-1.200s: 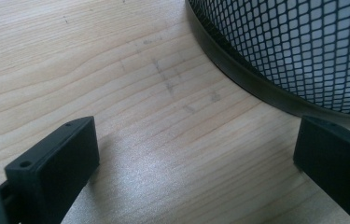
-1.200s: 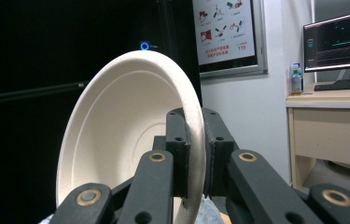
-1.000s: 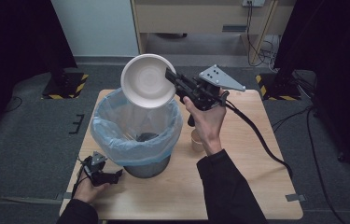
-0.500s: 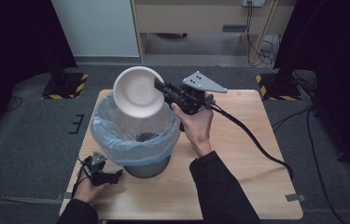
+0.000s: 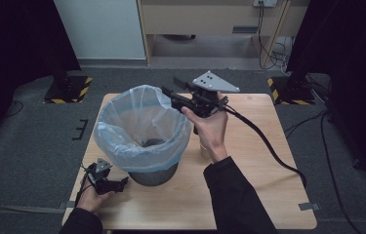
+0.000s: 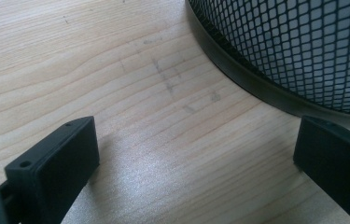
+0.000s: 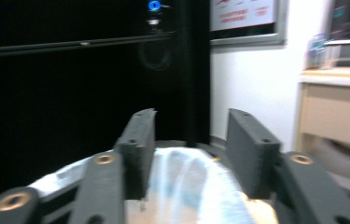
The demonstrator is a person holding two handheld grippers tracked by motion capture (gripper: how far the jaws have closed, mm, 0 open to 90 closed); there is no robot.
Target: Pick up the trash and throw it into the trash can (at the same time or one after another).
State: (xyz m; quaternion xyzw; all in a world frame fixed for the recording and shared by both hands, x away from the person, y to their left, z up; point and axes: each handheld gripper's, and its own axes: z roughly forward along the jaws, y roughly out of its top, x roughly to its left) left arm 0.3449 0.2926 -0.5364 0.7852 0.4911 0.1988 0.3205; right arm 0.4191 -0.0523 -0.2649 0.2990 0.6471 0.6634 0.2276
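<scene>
A black mesh waste bin (image 5: 152,174) with a pale blue plastic liner (image 5: 122,141) stands on the left half of the wooden table (image 5: 258,195). My right gripper (image 5: 173,87) hovers over the bin's far right rim, pointing left. Its jaws have just been opening and nothing is between them. The right gripper view looks along my open right gripper (image 7: 189,140) at the liner (image 7: 186,186) below. My left gripper (image 5: 122,181) rests open on the table at the bin's near left foot. In the left gripper view my left gripper (image 6: 196,149) frames bare wood, with the bin's mesh wall (image 6: 294,46) close by.
A thick black cable (image 5: 268,146) trails from my right gripper across the table's right half. Something dark (image 5: 149,143) lies deep inside the bin. A wooden cabinet (image 5: 210,19) and dark stands are on the floor beyond the far edge.
The white plate that my right gripper held tilted over the bin has left its jaws, which have opened. The right hand shifted slightly. The left hand has stayed put.
</scene>
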